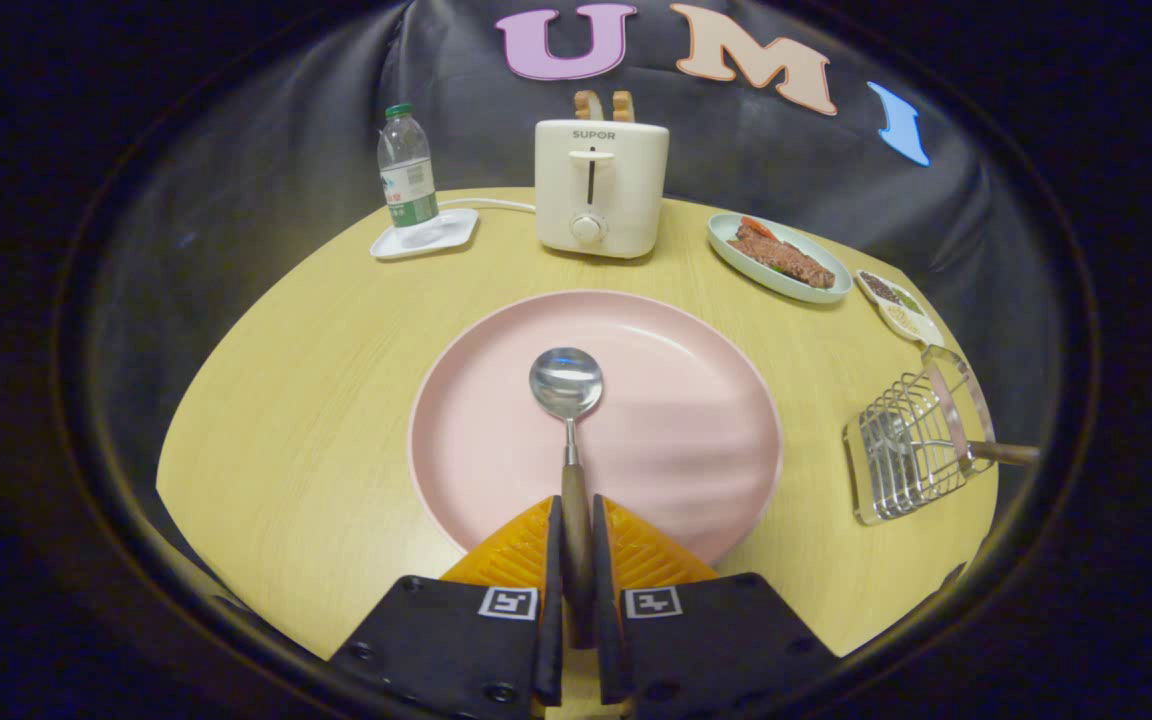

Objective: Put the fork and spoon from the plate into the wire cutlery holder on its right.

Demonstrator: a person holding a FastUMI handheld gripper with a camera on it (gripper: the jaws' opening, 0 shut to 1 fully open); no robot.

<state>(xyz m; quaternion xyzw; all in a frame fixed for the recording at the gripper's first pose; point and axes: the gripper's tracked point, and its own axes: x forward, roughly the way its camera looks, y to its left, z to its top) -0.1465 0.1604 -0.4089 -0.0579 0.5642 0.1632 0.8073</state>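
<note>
In the gripper view we see our gripper (577, 530) clenched on the spoon (567, 385), both fingers pressing the wooden handle between them, while the shiny bowl of the spoon reaches ahead over the middle of the pink plate (696, 420). The wire cutlery holder (911, 450) sits on the wooden table (316, 400) just right of the plate, and a wooden handle sticks out of it; we cannot tell whether that is the fork. Beyond the plate we find a white toaster (600, 188) with bread in its slots, a bottle (407, 168) on a small white tray to its left, and a dish of food (778, 257) to its right
</note>
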